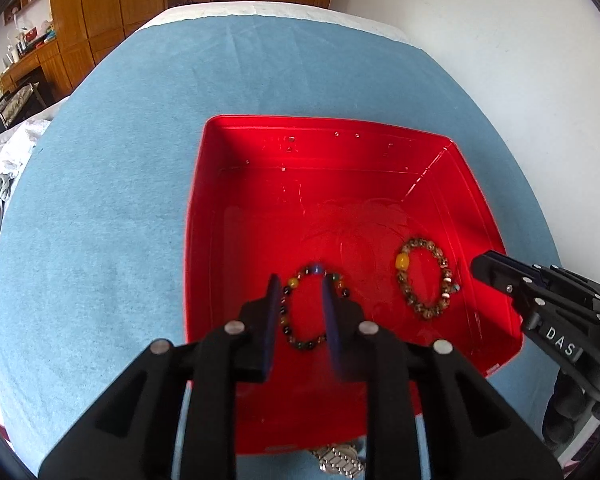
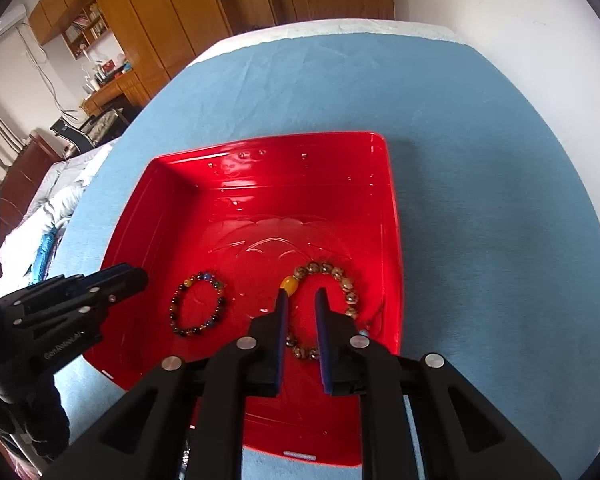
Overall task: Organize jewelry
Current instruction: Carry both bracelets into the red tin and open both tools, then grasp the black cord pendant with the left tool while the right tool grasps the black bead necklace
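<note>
Two bead bracelets lie apart inside a red tray on the blue-covered counter. The left gripper hangs released above the multicolored bracelet. The right gripper hangs released above the brown bracelet.

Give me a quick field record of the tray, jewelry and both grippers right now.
tray: red tray on blue cloth
in tray: multicolored bead bracelet on the left, brown bead bracelet with a yellow bead on the right; apart, both flat
outside tray: metal watch band by the near edge, partly hidden
left gripper: open, above the multicolored bracelet
right gripper: open, above the brown bracelet
held: nothing
</note>
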`<state>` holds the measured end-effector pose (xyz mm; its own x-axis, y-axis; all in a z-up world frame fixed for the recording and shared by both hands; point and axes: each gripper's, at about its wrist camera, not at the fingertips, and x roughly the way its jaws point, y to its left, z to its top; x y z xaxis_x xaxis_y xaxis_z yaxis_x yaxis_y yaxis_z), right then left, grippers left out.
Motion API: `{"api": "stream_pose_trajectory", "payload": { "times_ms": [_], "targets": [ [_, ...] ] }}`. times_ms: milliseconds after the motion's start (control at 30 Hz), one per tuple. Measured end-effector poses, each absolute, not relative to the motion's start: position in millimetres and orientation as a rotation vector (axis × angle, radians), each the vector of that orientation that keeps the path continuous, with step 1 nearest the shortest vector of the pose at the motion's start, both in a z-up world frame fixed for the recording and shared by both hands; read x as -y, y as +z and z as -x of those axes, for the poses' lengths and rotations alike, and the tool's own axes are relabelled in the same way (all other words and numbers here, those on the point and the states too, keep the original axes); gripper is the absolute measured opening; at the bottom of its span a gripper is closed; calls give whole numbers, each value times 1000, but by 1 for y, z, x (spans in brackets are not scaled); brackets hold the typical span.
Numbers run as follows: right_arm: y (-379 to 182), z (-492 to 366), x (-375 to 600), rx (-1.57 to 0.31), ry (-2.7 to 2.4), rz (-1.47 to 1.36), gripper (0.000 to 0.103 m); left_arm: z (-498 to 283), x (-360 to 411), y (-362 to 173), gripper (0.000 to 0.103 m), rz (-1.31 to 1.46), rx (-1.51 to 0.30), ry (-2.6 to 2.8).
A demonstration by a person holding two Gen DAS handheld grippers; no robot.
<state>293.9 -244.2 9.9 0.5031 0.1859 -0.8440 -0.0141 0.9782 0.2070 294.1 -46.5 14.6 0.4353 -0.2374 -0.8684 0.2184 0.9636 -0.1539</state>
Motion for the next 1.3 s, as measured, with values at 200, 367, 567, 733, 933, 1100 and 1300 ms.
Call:
{"api": "stream_pose_trajectory", "payload": {
  "times_ms": [200,367,567,733,933,1100,1300],
  "targets": [
    [21,-264,244,-1002,130,-178,15,-263,27,27,20,25,-1063,-273],
    [31,-233,240,-970,147,-167,19,-234,14,39,30,34,-1032,-272],
    [32,-199,234,-965,176,-155,28,-193,-2,46,57,37,-1003,-278],
    [20,-175,233,-998,195,-161,37,-165,-8,37,66,10,-1019,-288],
    [5,-152,233,-1046,207,-159,38,-140,-17,13,65,-11,-1083,-299],
    [3,-136,233,-1048,207,-151,38,-125,-21,-2,58,-8,-1136,-320],
    [2,-127,234,-1054,213,-158,38,-108,-18,-16,51,-36,-1170,-344]
  ]
}}
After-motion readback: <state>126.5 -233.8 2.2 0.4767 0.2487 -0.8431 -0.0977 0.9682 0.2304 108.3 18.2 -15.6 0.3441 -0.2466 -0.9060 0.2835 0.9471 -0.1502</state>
